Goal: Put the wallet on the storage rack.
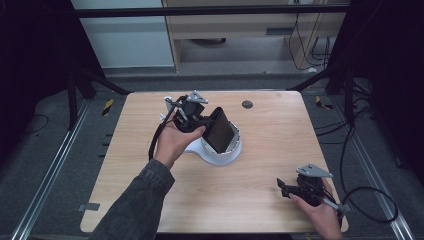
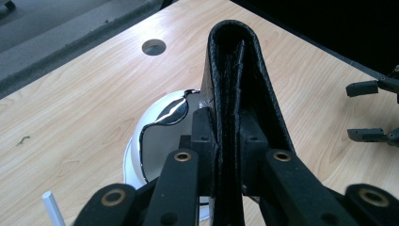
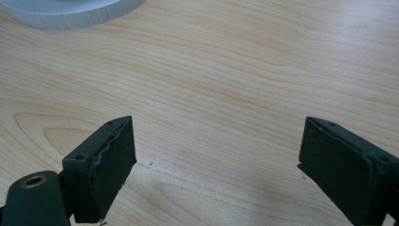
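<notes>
While my left hand-held gripper (image 1: 200, 121) hangs over the middle of the counter (image 1: 270, 150), its jaws are clamped on one black folded case (image 1: 220, 130), a wallet-like item gripped at its open edge. In the left gripper view the case (image 2: 240, 80) stands on edge between the pads, fold pointing away from me. One white round-bodied device (image 1: 220, 152) sits on the counter directly beneath the case; whether the two touch I cannot tell. One round hole (image 1: 247, 104) marks the counter's far side. My right hand-held gripper (image 1: 290, 189) rests at the near right corner, well apart from the case, jaws wide apart with nothing between them, bare wood below (image 3: 216, 141). Count: two hand-held grippers, one case, one white device.
</notes>
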The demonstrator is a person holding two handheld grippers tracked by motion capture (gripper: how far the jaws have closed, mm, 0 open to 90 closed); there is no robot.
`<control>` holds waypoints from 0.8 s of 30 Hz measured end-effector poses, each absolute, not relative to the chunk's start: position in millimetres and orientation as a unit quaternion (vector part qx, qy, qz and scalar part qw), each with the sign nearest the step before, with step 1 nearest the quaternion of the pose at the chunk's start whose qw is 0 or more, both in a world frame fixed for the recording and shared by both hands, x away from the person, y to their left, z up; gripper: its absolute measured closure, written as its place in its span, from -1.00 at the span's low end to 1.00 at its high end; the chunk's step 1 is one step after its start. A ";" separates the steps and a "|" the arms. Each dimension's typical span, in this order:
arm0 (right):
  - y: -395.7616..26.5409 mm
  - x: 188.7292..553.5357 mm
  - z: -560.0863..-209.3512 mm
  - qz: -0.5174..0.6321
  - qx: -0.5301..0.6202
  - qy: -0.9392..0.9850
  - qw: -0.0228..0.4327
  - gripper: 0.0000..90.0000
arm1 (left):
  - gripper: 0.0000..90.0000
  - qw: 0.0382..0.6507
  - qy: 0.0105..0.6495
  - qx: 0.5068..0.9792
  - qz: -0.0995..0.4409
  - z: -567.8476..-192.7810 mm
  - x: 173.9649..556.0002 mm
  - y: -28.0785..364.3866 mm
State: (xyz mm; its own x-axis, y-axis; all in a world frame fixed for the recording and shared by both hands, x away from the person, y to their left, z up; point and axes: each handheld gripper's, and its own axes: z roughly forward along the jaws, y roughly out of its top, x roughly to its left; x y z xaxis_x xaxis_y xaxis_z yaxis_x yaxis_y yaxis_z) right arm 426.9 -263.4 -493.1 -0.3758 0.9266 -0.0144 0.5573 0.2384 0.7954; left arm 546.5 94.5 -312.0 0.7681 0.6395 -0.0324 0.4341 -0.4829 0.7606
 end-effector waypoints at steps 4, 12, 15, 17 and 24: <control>-263.2 427.1 -493.4 0.364 0.498 0.746 0.251 -0.74 | 0.75 0.390 0.317 0.854 0.135 -315.2 548.8 92.9; -262.1 426.1 -493.5 0.362 0.497 0.747 0.252 -0.74 | 0.59 0.404 0.329 0.837 0.170 -305.3 551.0 106.4; -260.8 426.0 -493.8 0.360 0.496 0.749 0.252 -0.74 | 0.60 0.401 0.334 0.835 0.177 -304.7 552.9 109.8; -260.4 426.2 -494.2 0.360 0.494 0.750 0.251 -0.74 | 0.58 0.405 0.344 0.825 0.191 -305.0 555.8 112.7; -261.2 426.3 -494.7 0.358 0.495 0.751 0.250 -0.74 | 0.55 0.411 0.351 0.815 0.209 -302.4 556.1 114.1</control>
